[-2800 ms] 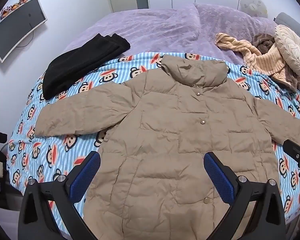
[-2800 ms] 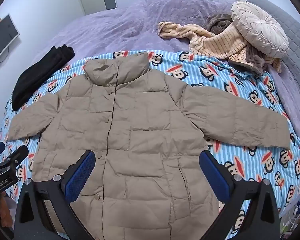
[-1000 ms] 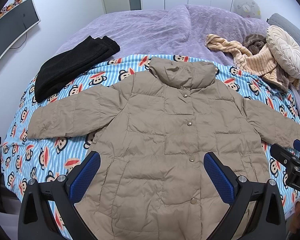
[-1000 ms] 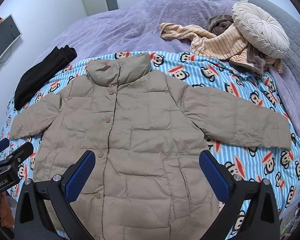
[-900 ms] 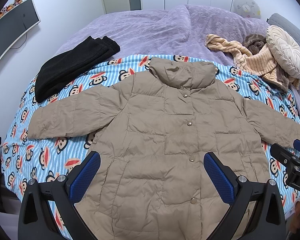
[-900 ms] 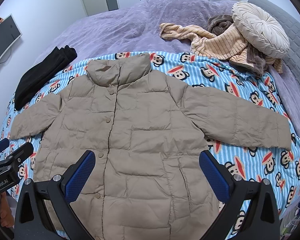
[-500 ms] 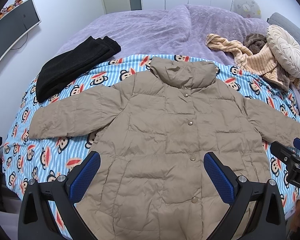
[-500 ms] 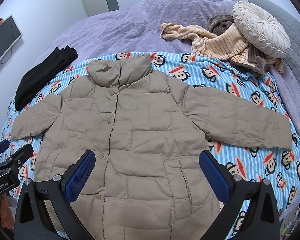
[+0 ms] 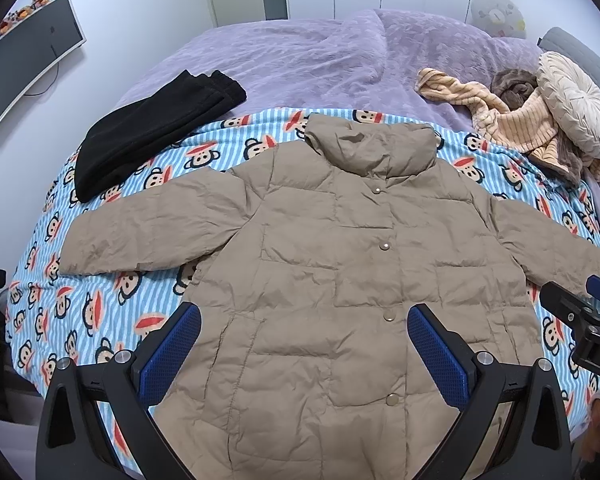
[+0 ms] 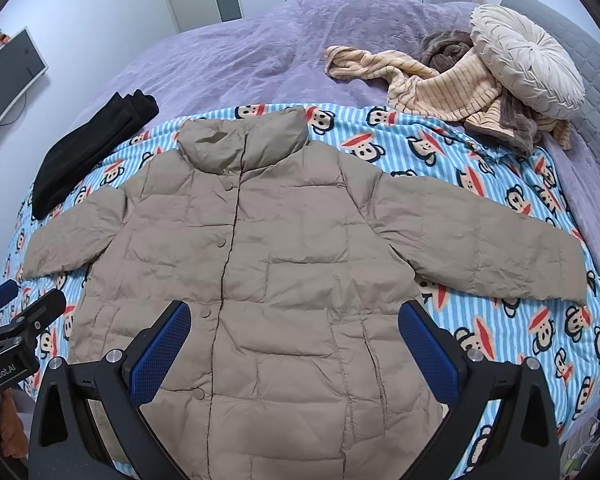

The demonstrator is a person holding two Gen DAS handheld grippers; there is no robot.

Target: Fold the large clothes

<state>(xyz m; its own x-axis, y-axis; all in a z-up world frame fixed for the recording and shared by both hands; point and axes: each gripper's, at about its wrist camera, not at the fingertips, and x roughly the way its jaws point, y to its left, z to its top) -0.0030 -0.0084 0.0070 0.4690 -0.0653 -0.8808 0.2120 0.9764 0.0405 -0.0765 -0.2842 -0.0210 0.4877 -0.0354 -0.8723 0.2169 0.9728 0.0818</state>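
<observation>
A tan puffer jacket [image 9: 340,264] [image 10: 260,260] lies flat and buttoned on the bed, collar toward the far side, both sleeves spread out sideways. My left gripper [image 9: 300,344] hovers open above the jacket's lower front, holding nothing. My right gripper [image 10: 294,344] is open too, above the lower hem area, with empty blue pads [image 10: 428,348]. Each gripper shows at the edge of the other's view. The hem nearest me is hidden behind the gripper frames.
A blue striped monkey-print sheet [image 9: 100,312] [image 10: 500,320] covers the near part of the purple bed [image 9: 320,60]. Folded black clothing [image 9: 152,120] lies far left. A beige knit pile [image 10: 440,88] and round cream cushion [image 10: 528,68] sit far right. A wall monitor [image 9: 28,52] hangs left.
Both grippers have drifted slightly, so the jacket sits a little lower and more centred in the views. The jacket itself has not moved and both grippers stay open.
</observation>
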